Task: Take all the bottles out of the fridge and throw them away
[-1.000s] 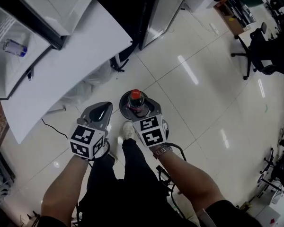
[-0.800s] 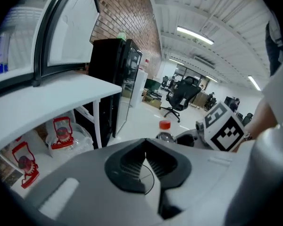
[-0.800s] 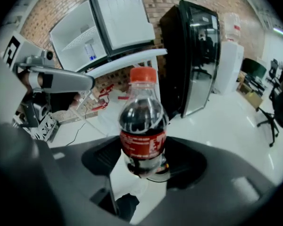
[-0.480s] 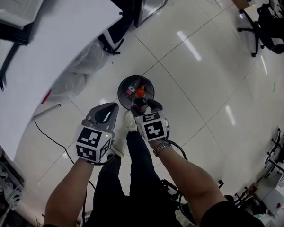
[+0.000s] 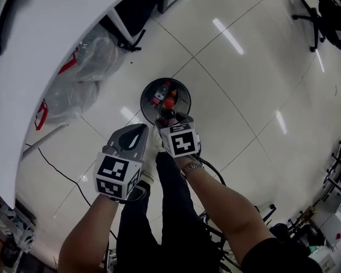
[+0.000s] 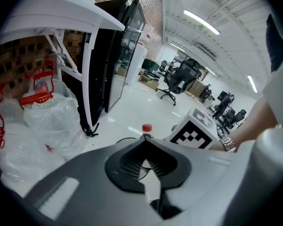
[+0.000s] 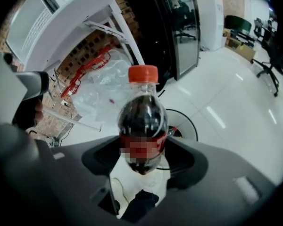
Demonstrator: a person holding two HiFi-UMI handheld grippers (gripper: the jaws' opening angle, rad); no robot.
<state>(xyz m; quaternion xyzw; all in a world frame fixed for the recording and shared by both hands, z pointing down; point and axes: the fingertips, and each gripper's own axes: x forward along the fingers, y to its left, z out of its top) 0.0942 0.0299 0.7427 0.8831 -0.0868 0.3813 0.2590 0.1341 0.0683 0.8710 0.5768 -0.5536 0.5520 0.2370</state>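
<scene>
Near bin (image 5: 184, 95), right hand-held gripper (image 5: 171, 120) clamps red-labelled bottle (image 7: 142, 121).

1. The head view looks steeply down from well above the tiled floor (image 5: 244, 67). We see both forearms rise from the bottom edge, the left tongs (image 5: 141, 128) on the left and the right tongs (image 5: 171, 118) beside them.
2. The left gripper view rides on the left tongs and looks along their jaws. It sits low and faces across the floor toward the black fridge (image 6: 115, 55) and the office chairs (image 6: 177, 79).
3. The right gripper view rides on the right tongs, with the bottle (image 7: 141, 126) very close to its lens.
4. The head view and the right gripper view share the round bin (image 5: 143, 98).
5. All three views share the plastic bags (image 5: 96, 56), and the left gripper view also catches the right tongs' marker cube (image 6: 195, 131).
</scene>
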